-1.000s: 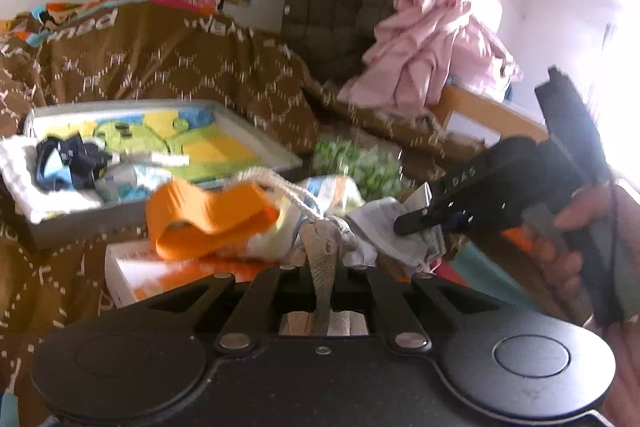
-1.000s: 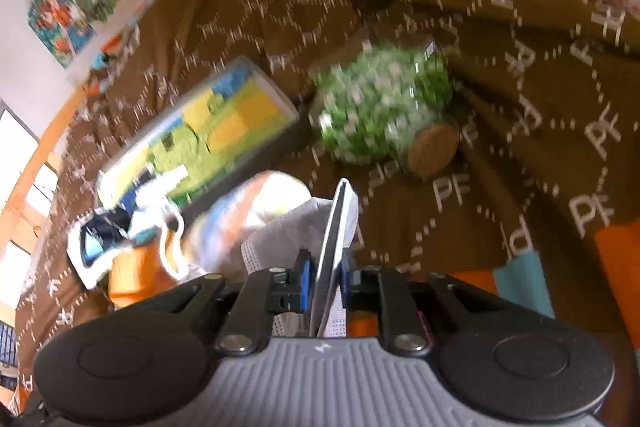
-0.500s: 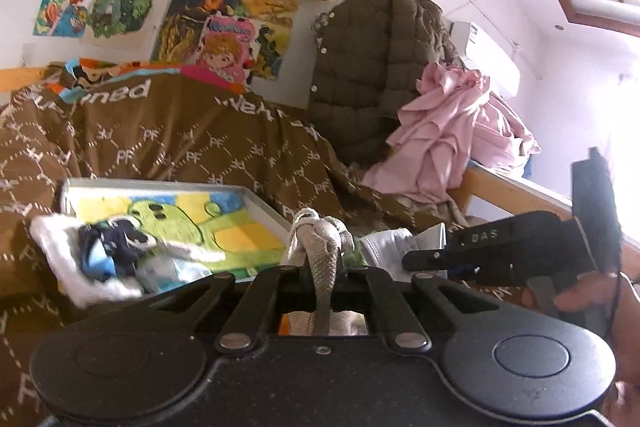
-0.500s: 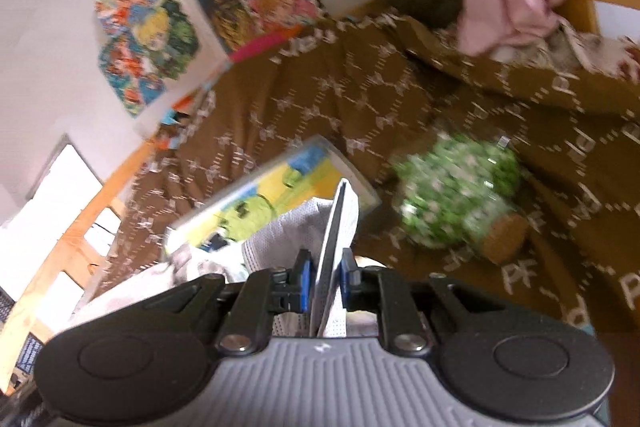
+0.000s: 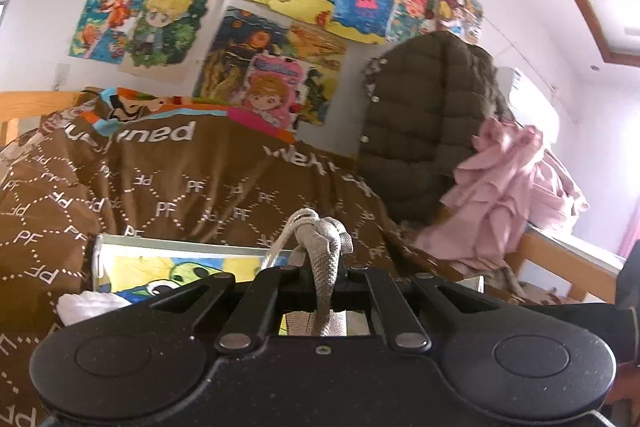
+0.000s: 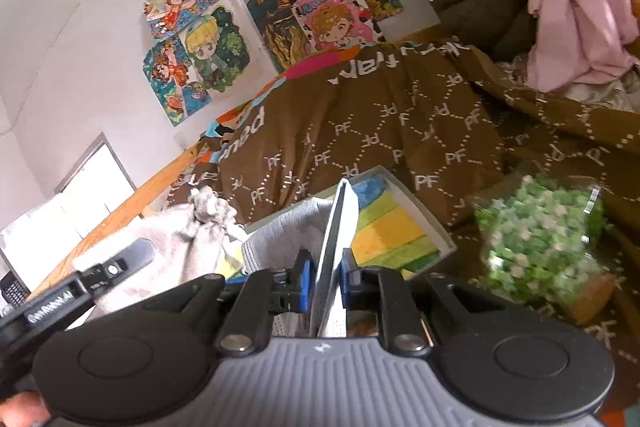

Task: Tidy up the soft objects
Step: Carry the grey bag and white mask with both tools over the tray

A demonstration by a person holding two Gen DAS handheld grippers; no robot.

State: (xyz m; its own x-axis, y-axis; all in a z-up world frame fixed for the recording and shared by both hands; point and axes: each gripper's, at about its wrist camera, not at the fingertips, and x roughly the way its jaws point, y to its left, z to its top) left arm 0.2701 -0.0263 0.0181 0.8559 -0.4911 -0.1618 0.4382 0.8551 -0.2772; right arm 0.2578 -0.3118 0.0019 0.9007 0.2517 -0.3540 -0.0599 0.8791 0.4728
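My left gripper [image 5: 323,267] is shut on the bunched grey fabric neck and white cord of a drawstring pouch [image 5: 324,251], held up above the bed. My right gripper [image 6: 325,267] is shut on the thin grey-white edge of the same pouch's cloth [image 6: 336,227]. In the right wrist view the left gripper [image 6: 132,255] shows at lower left with the pouch's gathered grey top [image 6: 210,209] bunched above it. The pouch body hangs below both grippers, mostly hidden.
A shallow tray with a colourful cartoon bottom [image 5: 168,259] [image 6: 400,223] lies on the brown patterned blanket [image 5: 180,195]. A bag of green and white pieces [image 6: 540,247] lies to the right. A padded brown jacket [image 5: 428,107] and pink clothes [image 5: 504,195] hang behind.
Both grippers have lifted together with the pouch. The orange item, book and clutter below have dropped out of view. The views now tilt up toward the wall posters.
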